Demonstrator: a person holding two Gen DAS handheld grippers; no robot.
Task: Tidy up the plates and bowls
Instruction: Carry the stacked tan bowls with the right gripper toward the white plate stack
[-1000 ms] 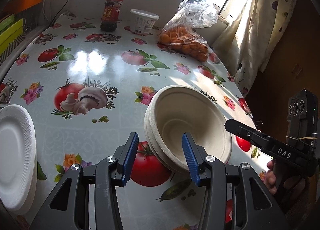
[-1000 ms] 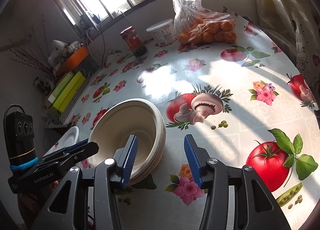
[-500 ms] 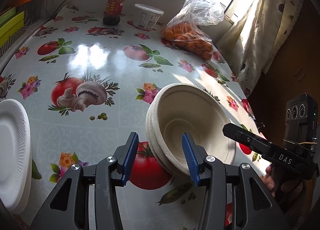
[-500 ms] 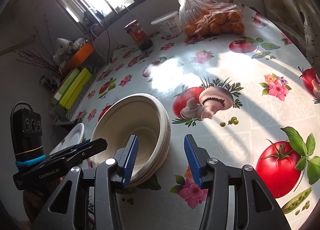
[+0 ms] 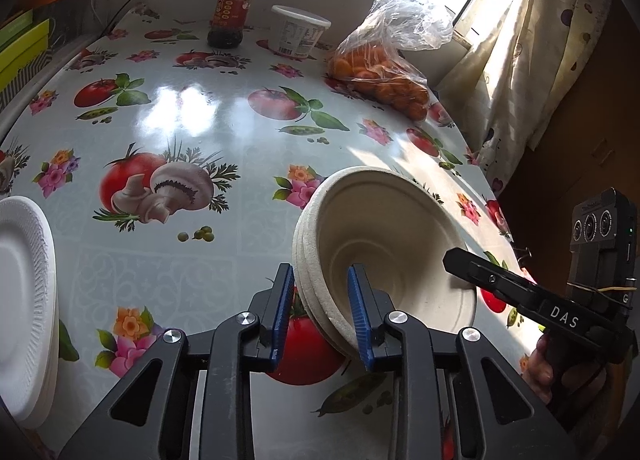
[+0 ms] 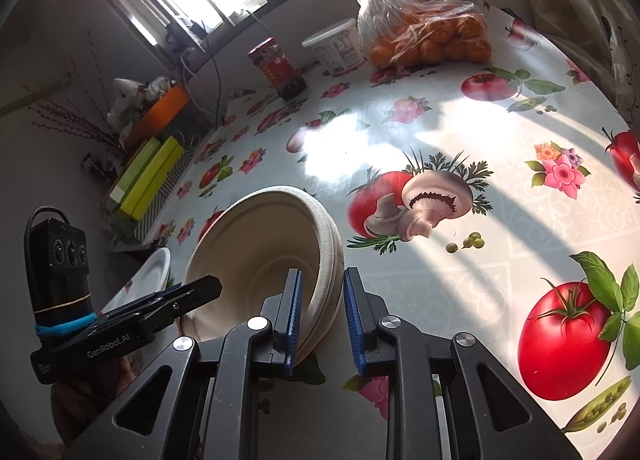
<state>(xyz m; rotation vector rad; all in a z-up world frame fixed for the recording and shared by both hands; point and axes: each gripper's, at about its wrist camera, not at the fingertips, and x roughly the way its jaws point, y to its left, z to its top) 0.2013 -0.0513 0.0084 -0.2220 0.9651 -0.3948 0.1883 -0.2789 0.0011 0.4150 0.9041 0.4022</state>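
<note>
A stack of beige paper bowls (image 5: 384, 244) sits near the table's near right edge and also shows in the right wrist view (image 6: 260, 252). My left gripper (image 5: 322, 314) is shut on the stack's left rim, one pad inside and one outside. My right gripper (image 6: 320, 316) is shut on the opposite rim and shows in the left wrist view (image 5: 460, 260). The left gripper shows in the right wrist view (image 6: 200, 288). A stack of white plates (image 5: 24, 292) lies at the table's left edge, seen also in the right wrist view (image 6: 148, 276).
The table has a glossy fruit-print cloth (image 5: 192, 120). At the far side stand a dark jar (image 5: 232, 12), a white tub (image 5: 298, 32) and a plastic bag of oranges (image 5: 384, 68). A curtain (image 5: 532, 60) hangs at the right. Green boxes (image 6: 148, 176) lie beyond the left edge.
Both grippers have closed from open onto opposite rims of the bowl stack. The stack looks slightly tilted and closer in both views.
</note>
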